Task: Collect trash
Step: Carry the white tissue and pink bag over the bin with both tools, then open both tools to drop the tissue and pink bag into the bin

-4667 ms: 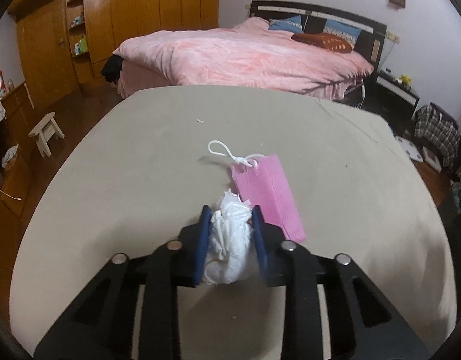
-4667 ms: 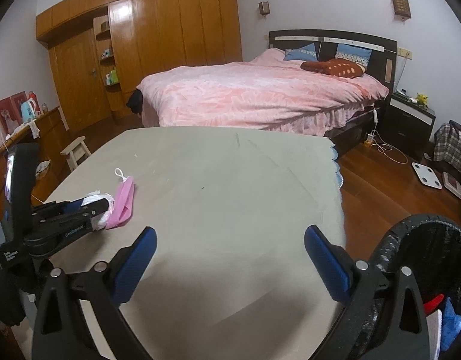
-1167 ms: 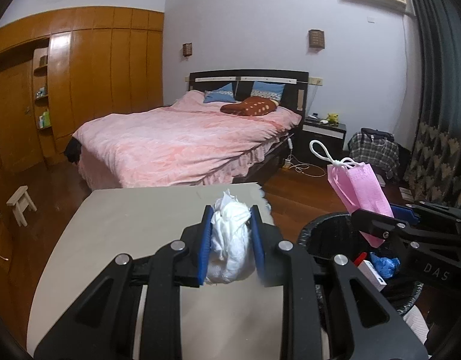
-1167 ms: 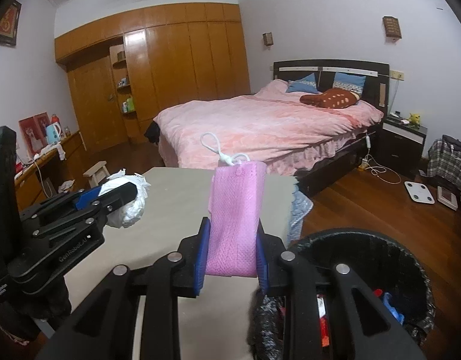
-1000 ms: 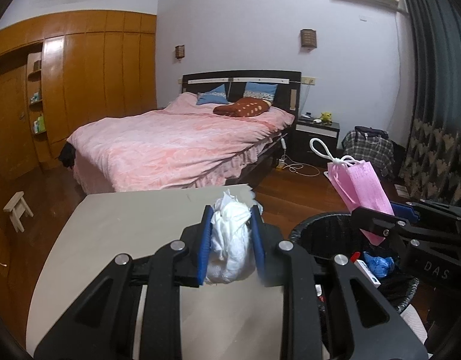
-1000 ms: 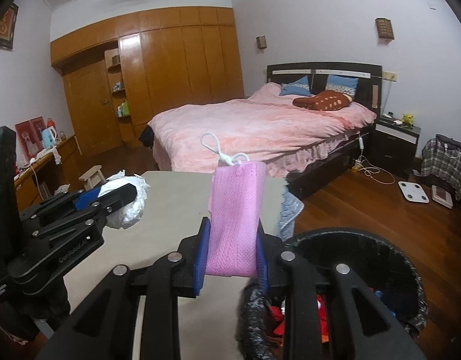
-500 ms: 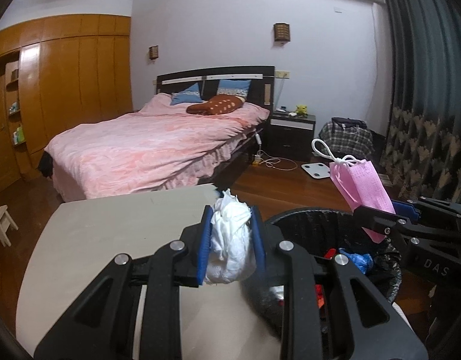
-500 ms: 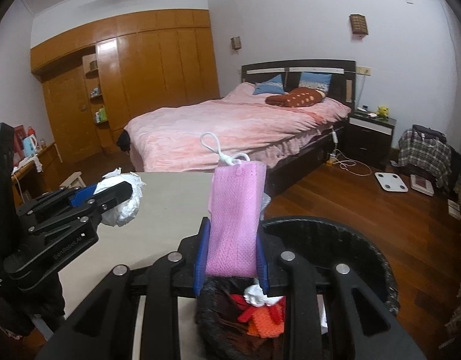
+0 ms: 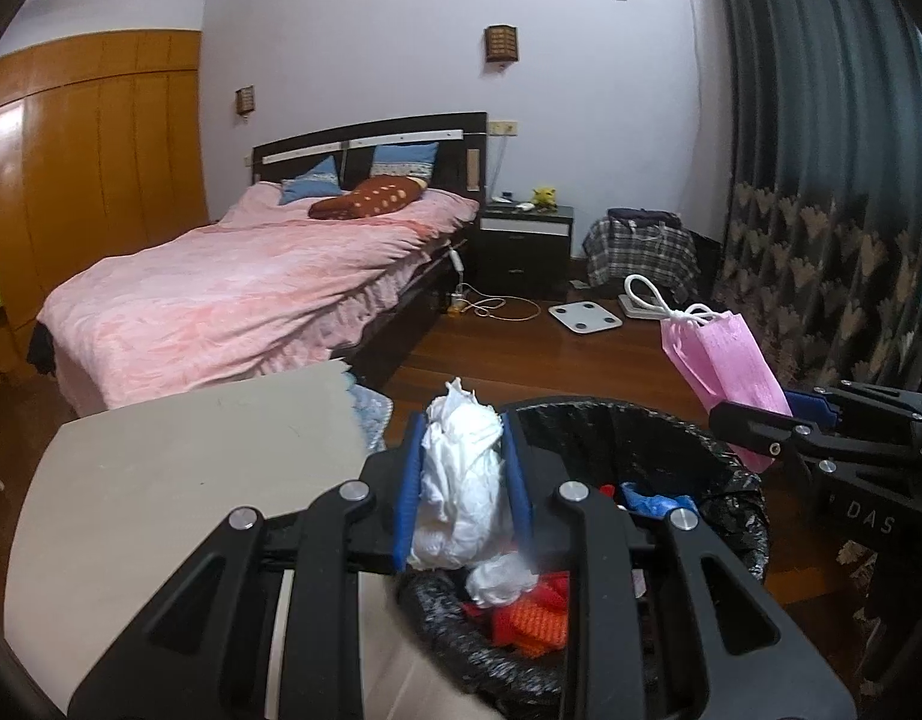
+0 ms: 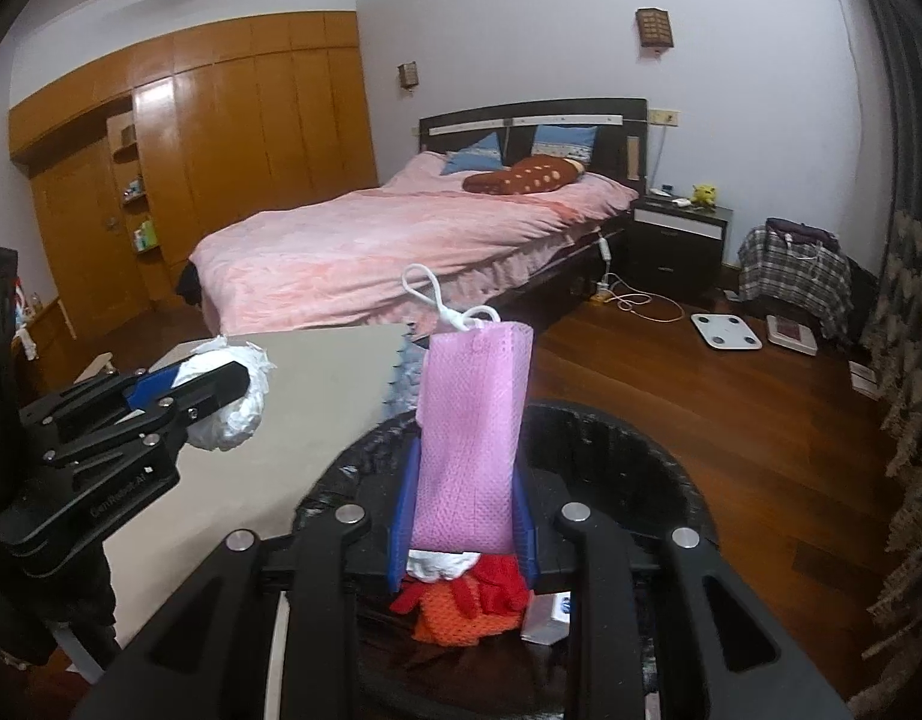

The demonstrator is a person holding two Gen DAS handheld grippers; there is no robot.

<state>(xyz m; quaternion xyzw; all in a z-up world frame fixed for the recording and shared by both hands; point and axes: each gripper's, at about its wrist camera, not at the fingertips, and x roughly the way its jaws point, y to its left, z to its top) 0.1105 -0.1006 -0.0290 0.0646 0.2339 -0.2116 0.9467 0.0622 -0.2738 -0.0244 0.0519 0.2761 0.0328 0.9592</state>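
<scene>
My left gripper [image 9: 462,438] is shut on a crumpled white tissue wad [image 9: 458,480] and holds it over the near rim of the black-lined trash bin [image 9: 730,468]. The wad also shows in the right wrist view [image 10: 233,408]. My right gripper [image 10: 463,480] is shut on a pink face mask [image 10: 469,432] with a white ear loop, held upright above the bin's opening [image 10: 640,438]. The mask also shows in the left wrist view [image 9: 724,360], over the bin's right side. Red, orange, white and blue trash lies inside the bin.
A beige table [image 9: 191,480] stands left of the bin. A bed with a pink cover [image 9: 239,294], a nightstand [image 9: 526,240], a white floor scale [image 9: 583,318] and a dark curtain [image 9: 820,180] lie beyond. Wooden wardrobes [image 10: 221,168] line the left wall.
Both grippers have swung right from the table to over the bin, still holding the tissue wad and the mask. The bin now fills the lower part of both views.
</scene>
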